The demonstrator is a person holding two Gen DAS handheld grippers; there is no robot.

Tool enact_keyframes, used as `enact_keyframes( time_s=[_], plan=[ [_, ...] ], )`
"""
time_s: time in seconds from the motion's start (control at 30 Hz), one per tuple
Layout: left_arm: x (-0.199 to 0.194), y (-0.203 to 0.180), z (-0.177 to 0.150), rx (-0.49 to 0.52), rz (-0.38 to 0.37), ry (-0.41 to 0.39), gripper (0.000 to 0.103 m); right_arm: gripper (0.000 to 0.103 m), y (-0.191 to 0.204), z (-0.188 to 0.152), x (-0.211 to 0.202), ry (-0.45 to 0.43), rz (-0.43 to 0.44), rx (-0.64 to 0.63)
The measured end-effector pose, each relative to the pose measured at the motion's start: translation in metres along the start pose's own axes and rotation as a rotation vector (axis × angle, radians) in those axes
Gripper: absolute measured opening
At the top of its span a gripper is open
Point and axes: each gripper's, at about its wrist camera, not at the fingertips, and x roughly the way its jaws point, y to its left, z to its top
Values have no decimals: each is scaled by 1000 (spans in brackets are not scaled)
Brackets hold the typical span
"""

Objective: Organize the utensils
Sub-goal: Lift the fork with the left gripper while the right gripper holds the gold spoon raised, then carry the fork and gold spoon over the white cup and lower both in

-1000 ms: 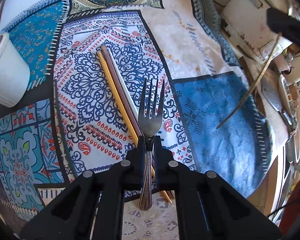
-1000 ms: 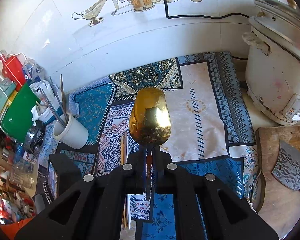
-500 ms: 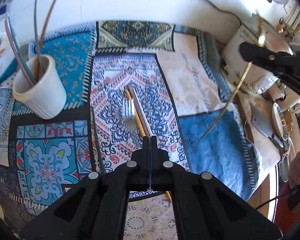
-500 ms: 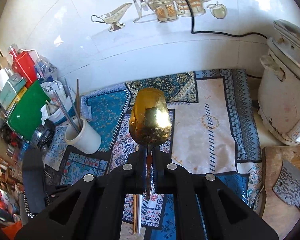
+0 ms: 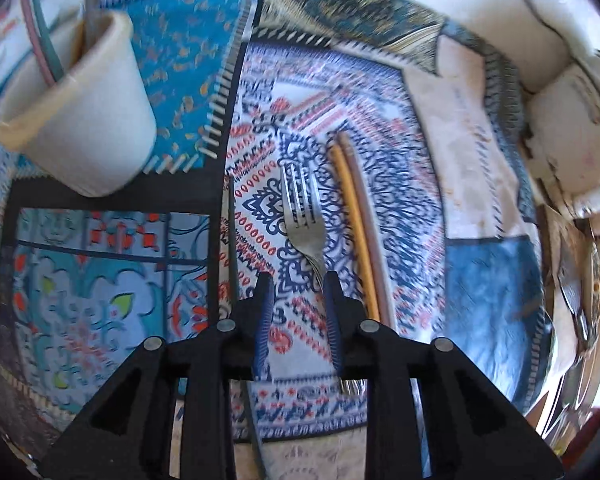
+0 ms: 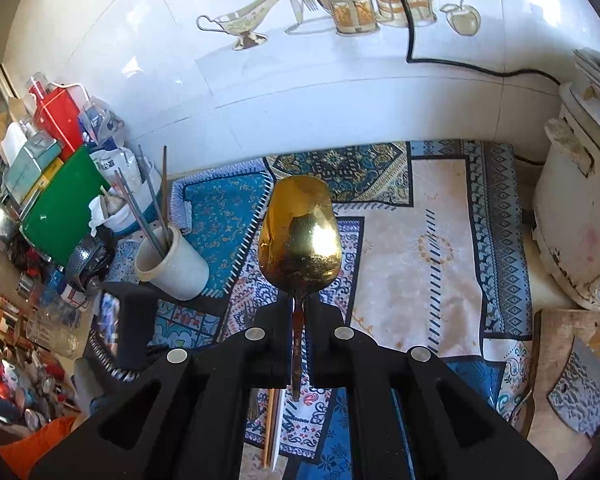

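Observation:
In the left wrist view a steel fork (image 5: 304, 216) lies flat on the patterned mat (image 5: 100, 280), just left of a pair of chopsticks (image 5: 356, 220). My left gripper (image 5: 296, 280) hovers over the fork's handle. Its jaws are opening and only mat shows between the pads; the handle runs under the right finger (image 5: 334, 320). A white cup (image 5: 84, 120) holding sticks stands at the upper left. My right gripper (image 6: 298, 300) is shut on the neck of a gold spoon (image 6: 300, 240), held above the mat. The cup (image 6: 172, 264) stands to the spoon's left.
A thin dark stick (image 5: 231, 240) lies on the mat left of the fork. A white rice cooker (image 6: 580, 208) stands at the right, with a cleaver (image 6: 580, 384) on a wooden board (image 6: 556, 332) in front of it. Boxes and bottles (image 6: 56, 200) crowd the left.
A second ago my left gripper was shut on the fork. The fork now lies on the mat, the jaws have parted, and the gripper has shifted left towards the cup. The right gripper still holds the spoon.

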Motion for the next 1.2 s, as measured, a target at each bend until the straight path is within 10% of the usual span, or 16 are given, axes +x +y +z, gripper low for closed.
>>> enact_keyframes(
  time_s=[0.37,0.67,1.2],
  plan=[
    [18,-10,29,-40,21,-76,35,5,-16,-8,2,18,-56,53],
    [28,-39,29,25,230,-181,23,5,-11,-10,7,14,-95,77],
    [-55,-6,9,90,-74,-256,22,5,22,-1,15,-16,-147,79]
  ],
)
